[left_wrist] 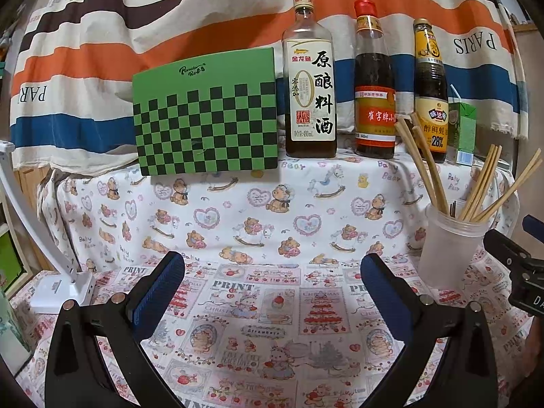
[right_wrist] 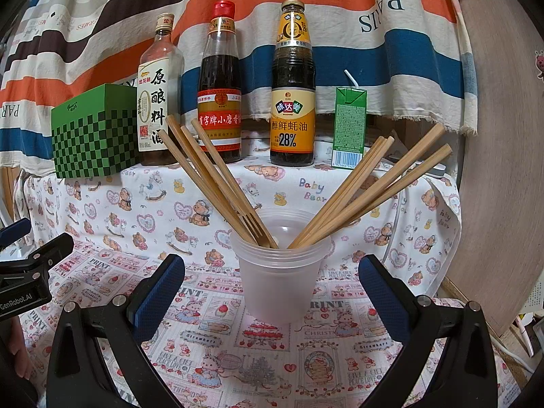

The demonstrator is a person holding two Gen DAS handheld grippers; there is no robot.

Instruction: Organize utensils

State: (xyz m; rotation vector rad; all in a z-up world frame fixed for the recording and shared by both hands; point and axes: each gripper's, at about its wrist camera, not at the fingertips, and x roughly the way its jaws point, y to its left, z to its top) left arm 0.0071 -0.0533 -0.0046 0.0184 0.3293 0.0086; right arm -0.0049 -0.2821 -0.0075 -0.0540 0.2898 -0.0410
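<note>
A: Start with the big things. What carries it all?

B: A surface (right_wrist: pixel 210 333) under a cloth printed with bears and strawberries, and a striped sheet (right_wrist: pixel 340 13) hanging at the far side. Along the far edge stand a green checkered box (left_wrist: pixel 207 115), three sauce bottles (right_wrist: pixel 292 81) and a small green carton (right_wrist: pixel 350 125) with a straw.

A: And the utensils?

B: All that I can see are in the frosted plastic cup (right_wrist: pixel 282 282), which stands on the near part of the surface, straight ahead of the right hand-held gripper (right_wrist: pixel 272 292) and off to the right of the left hand-held gripper (left_wrist: pixel 272 292).

A: How do they look?

B: The chopsticks (right_wrist: pixel 370 190) are pale wood, plain, square at the top ends. They lean against the rim in two fans, one bunch tilting left, the other right. A wooden fork (right_wrist: pixel 253 227) stands among the left bunch, tines up, only just above the rim.

A: So how far along is the job?

B: Nearly done or done, I'd judge. No loose utensil lies on the cloth in either view. At most the two fans could be gathered together.

A: The grippers?

B: Both spread wide, nothing between the blue pads (right_wrist: pixel 159 292). The cup sits just beyond the right one's fingers, apart from them.
</note>
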